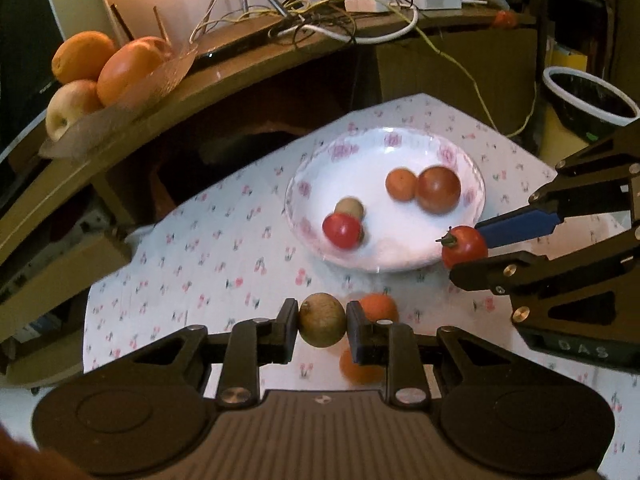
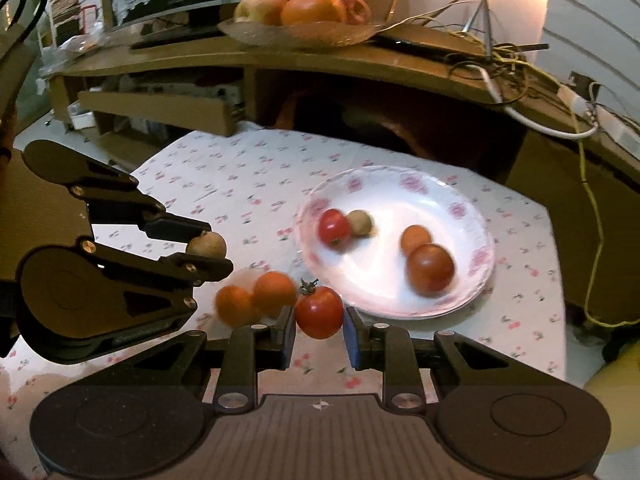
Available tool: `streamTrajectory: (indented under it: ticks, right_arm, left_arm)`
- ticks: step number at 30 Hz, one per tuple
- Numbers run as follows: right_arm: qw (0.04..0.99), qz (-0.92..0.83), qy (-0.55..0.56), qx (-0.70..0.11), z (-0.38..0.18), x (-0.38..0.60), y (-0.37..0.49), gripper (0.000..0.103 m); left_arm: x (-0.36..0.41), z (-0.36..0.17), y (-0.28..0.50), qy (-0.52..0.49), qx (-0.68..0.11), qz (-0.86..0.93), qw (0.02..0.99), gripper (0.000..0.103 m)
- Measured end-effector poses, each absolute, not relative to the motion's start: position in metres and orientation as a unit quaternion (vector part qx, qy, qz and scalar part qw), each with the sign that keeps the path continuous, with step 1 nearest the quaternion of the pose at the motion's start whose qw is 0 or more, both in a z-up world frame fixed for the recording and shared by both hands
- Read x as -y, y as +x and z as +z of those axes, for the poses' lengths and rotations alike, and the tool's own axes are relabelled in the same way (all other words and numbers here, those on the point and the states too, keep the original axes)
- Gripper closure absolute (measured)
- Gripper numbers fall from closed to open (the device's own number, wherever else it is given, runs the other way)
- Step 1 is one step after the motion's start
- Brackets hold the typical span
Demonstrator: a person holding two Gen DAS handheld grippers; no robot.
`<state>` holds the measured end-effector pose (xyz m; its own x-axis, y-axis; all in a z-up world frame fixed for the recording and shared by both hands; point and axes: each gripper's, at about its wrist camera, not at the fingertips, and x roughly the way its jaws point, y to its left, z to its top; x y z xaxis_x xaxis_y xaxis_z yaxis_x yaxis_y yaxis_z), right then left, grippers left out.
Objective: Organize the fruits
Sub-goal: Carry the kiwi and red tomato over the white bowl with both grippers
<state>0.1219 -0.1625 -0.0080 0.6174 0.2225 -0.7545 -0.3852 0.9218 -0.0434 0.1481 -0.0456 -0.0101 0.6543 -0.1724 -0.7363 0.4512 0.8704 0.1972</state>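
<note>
already both grippers are loaded: the left gripper (image 1: 322, 322) is clenched on a small brown round fruit (image 1: 322, 320), pinched side to side between its jaws, and the right gripper (image 2: 319, 314) is clenched the same way on a red tomato (image 2: 319, 312) with its green stalk pointing up and slightly to that gripper's left. from the right gripper, the white flowered plate (image 2: 476, 216) lies straight ahead and a little to its right, its near rim just beyond the tomato, so this hand looks the nearer to a drop. from the left gripper, the plate sits ahead and somewhat right, farther off, with printed cloth (image 1: 200, 248) between. just past the left gripper's right finger, two small orange fruits (image 2: 256, 298) rest touching each other on the cloth, not yet collected. on the plate already lie a red tomato against a brown fruit on its left side, and a small orange fruit touching a darker tomato (image 2: 430, 269) on its right. the open middle of the plate seems the likeliest landing place.
</note>
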Motion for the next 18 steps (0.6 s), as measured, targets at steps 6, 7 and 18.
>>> streamTrajectory:
  ticks: [6, 7, 18]
  right_arm:
    - [0.9, 0.15, -0.102, -0.396, -0.005, 0.171, 0.135, 0.078]
    - [0.901, 0.148, -0.102, -0.396, -0.005, 0.173, 0.137, 0.078]
    - [0.903, 0.137, -0.103, -0.393, -0.005, 0.176, 0.148, 0.077]
  left_arm:
    - [0.059, -0.009, 0.16, 0.19, -0.37, -0.183, 0.891, 0.072]
    - [0.061, -0.009, 0.162, 0.19, -0.369, -0.184, 0.891, 0.072]
    - [0.07, -0.007, 0.173, 0.193, -0.361, -0.184, 0.894, 0.072]
